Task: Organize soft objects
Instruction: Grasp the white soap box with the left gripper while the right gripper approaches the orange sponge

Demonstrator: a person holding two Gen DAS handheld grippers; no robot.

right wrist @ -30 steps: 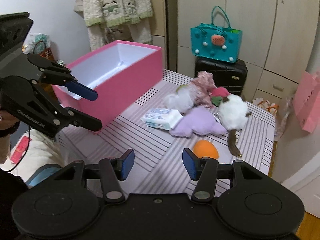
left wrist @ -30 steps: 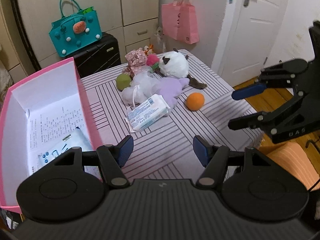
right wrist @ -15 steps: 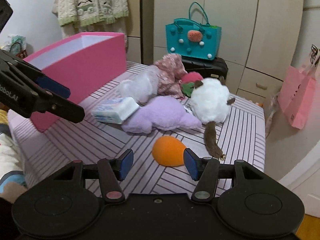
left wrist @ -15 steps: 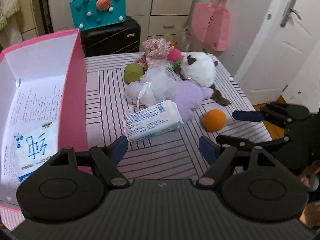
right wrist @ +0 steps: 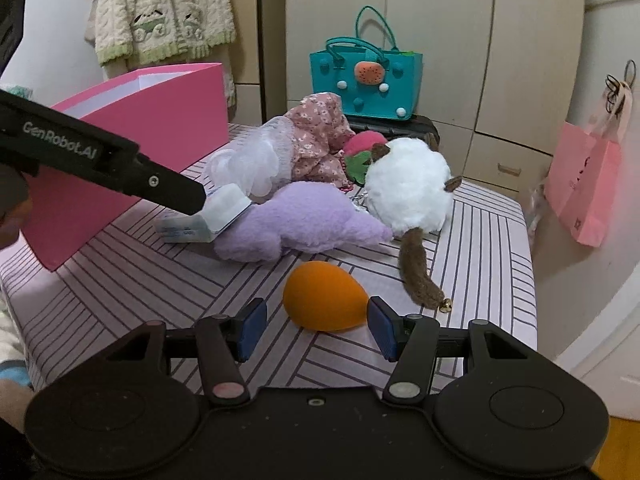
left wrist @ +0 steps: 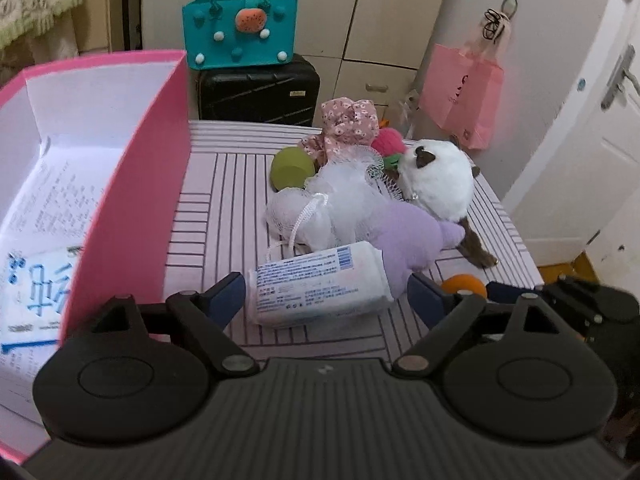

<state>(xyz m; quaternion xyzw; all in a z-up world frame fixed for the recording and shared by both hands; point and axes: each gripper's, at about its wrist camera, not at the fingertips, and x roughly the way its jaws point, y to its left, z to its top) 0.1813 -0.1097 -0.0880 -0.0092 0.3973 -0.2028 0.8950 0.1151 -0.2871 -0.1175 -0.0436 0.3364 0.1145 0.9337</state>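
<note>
A white tissue pack (left wrist: 320, 284) lies on the striped table (left wrist: 224, 216) between the jaws of my left gripper (left wrist: 326, 296), which are opening; the pads do not press it. An orange egg-shaped sponge (right wrist: 324, 302) sits just ahead of my open right gripper (right wrist: 318, 330), between its blue tips and apart from them. Behind lie a purple plush (right wrist: 304, 216), a white plush cat (right wrist: 408, 188), a white mesh puff (left wrist: 340, 200), a green sponge (left wrist: 292, 168), a floral cloth (left wrist: 348, 124) and a red plush ball (left wrist: 388, 140). The pink box (left wrist: 132, 200) stands open at the left.
Inside the box lie a printed sheet and another tissue pack (left wrist: 36, 292). Behind the table stand a black suitcase (left wrist: 260, 92) with a teal bag (left wrist: 240, 32) on it. A pink paper bag (left wrist: 468, 96) hangs at the right by a white door (left wrist: 592, 168).
Both grippers have come down toward the table. The left one's jaws have widened and now flank the tissue pack. The right one has closed in on the orange sponge.
</note>
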